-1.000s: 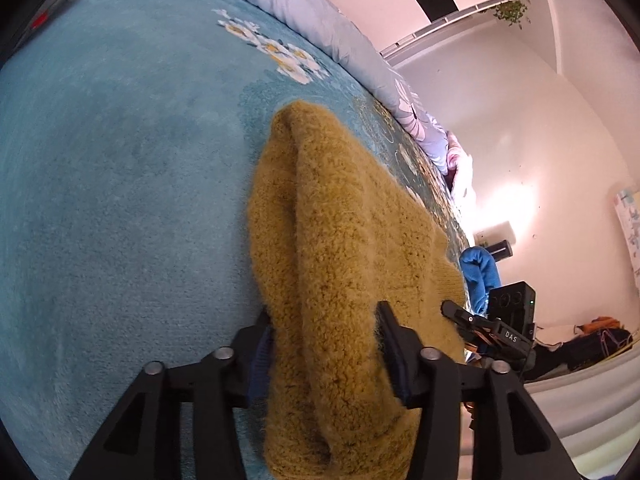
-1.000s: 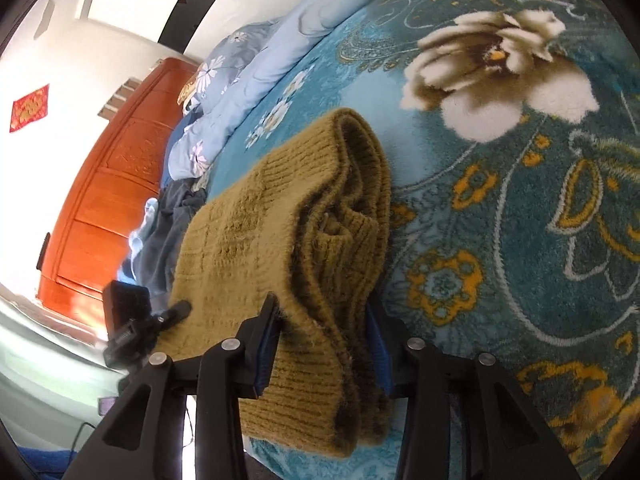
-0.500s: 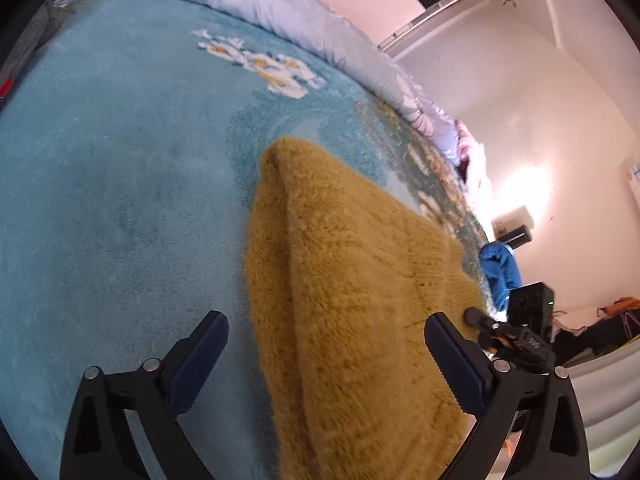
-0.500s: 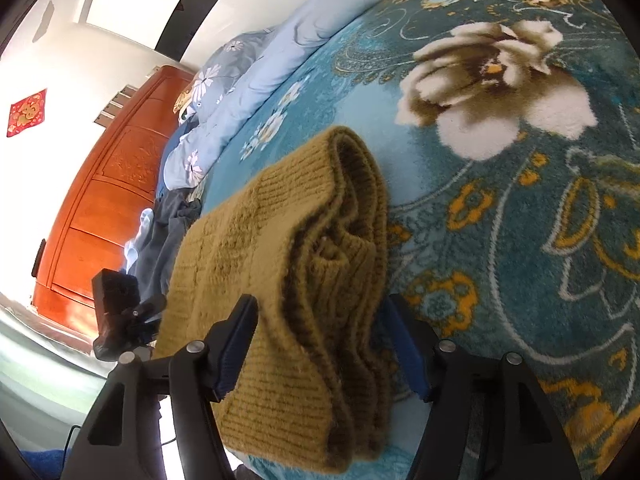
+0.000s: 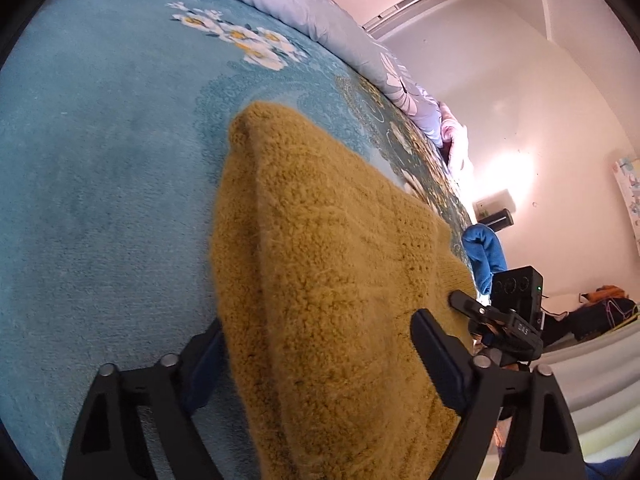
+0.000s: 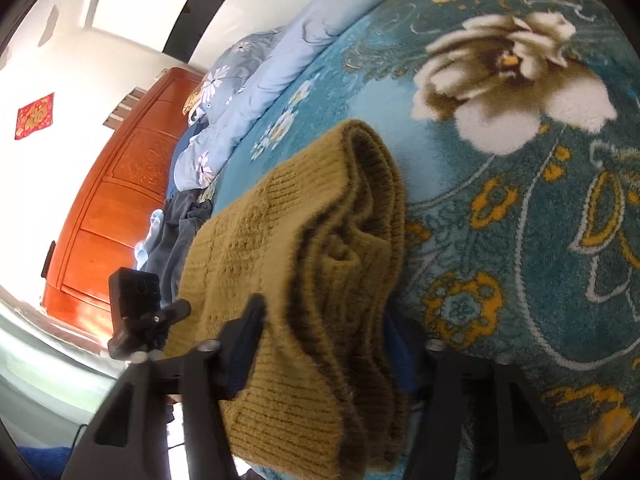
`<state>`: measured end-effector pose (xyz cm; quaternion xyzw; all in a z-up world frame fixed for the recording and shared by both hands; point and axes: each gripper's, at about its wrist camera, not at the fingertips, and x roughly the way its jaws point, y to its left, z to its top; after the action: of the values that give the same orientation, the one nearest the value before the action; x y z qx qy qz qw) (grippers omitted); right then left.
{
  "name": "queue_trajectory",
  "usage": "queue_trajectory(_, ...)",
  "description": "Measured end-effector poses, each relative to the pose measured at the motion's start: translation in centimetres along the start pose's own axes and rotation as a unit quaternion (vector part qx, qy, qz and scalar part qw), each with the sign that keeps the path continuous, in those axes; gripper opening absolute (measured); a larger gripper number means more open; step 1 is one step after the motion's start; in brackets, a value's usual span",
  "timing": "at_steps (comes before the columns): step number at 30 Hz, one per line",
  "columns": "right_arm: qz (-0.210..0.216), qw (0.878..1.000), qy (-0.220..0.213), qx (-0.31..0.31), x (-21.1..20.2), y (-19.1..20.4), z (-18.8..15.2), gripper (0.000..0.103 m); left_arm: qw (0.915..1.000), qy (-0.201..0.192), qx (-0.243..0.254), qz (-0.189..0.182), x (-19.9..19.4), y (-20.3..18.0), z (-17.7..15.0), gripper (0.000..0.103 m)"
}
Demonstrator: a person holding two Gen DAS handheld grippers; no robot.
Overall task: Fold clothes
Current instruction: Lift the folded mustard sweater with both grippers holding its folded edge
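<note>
Right wrist view: the right hand-held gripper [image 6: 320, 344] is closing round the folded sweater [image 6: 312, 264]; the left hand-held gripper [image 5: 320, 344] (also closing) should bite evenly across all layers.

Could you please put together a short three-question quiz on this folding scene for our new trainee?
1. True or false: the mustard sweater hangs in the air, clear of the teal floral blanket.
2. What lies bunched at the blanket's far edge? A) pale blue quilt B) a red towel C) a cardboard box
3. Fill in: between the fingers of the right gripper sits the sweater's ____ edge.

Key: 1 false, it lies on the blanket. 2 A. 3 folded, with several layers showing.
</note>
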<state>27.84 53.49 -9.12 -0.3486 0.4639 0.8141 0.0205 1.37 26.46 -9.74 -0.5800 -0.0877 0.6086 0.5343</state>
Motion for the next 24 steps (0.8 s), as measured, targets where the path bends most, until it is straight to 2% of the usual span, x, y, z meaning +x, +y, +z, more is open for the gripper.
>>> queue_trajectory(1, -0.002, 1.000, 0.000, 0.002, 0.0, 0.1, 0.0, 0.048, 1.0000, -0.001, -0.005, -0.004, -0.1, 0.2, 0.0, 0.076)
queue_trajectory(3, -0.007, 1.000, 0.000, 0.001, 0.1, 0.2, 0.0, 0.045, 0.9998, -0.003, -0.019, -0.010, -0.1, 0.6, 0.0, 0.058)
queue_trajectory(6, -0.012, 1.000, 0.000, -0.001, 0.0, 0.7, 0.1, 0.042, 0.9995, -0.008, -0.030, -0.008, -0.2, 1.0, -0.2, 0.044)
queue_trajectory(8, -0.014, 1.000, 0.001, -0.005, -0.2, 1.1, 0.2, 0.040, 0.9994, -0.017, -0.029, -0.005, -0.5, 0.6, -0.4, 0.039)
queue_trajectory(13, -0.015, 1.000, 0.003, -0.023, -1.0, 2.6, 0.7, 0.039, 0.9994, -0.033, -0.013, 0.000, -1.4, -1.0, -0.7, 0.035)
queue_trajectory(24, -0.036, 0.997, -0.008, -0.074, -5.4, 5.8, 1.1, 0.039, 0.9984, -0.046, 0.019, -0.025, -2.5, -5.9, -1.9, 0.034)
